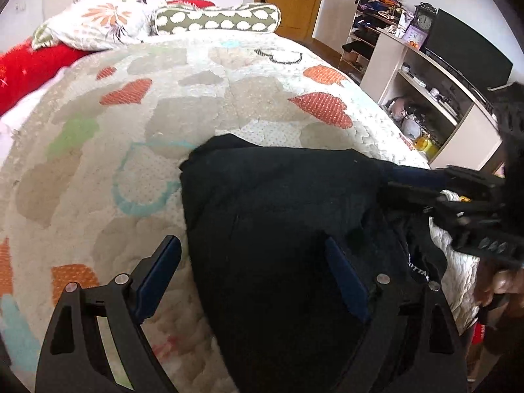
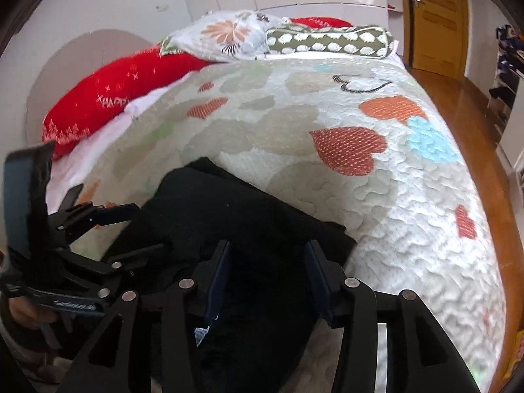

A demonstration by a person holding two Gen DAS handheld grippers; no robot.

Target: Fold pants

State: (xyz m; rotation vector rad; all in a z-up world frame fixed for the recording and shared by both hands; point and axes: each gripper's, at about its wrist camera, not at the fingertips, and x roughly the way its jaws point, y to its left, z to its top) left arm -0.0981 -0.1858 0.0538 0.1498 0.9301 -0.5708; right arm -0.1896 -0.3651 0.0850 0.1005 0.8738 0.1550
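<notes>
Black pants (image 1: 278,203) lie bunched in a folded heap on the heart-patterned quilt (image 1: 131,163) near the bed's front edge. My left gripper (image 1: 252,258) stands wide open over the heap's left edge, one finger above the quilt and the other above the fabric. In the right wrist view the pants (image 2: 213,209) fill the lower middle. My right gripper (image 2: 268,258) is open, with dark cloth lying under and between its fingers, which do not press on it. Each gripper shows in the other's view: the right gripper (image 1: 389,183) at the heap's right side, the left gripper (image 2: 147,229) at its left.
Pillows (image 1: 98,23) and a red cushion (image 2: 114,98) sit at the head of the bed. A shelf unit (image 1: 425,91) with a clock and a dark screen stands to the right, beside a wooden door (image 2: 435,16) and wood floor (image 2: 458,98). A hand (image 1: 501,285) holds the right gripper.
</notes>
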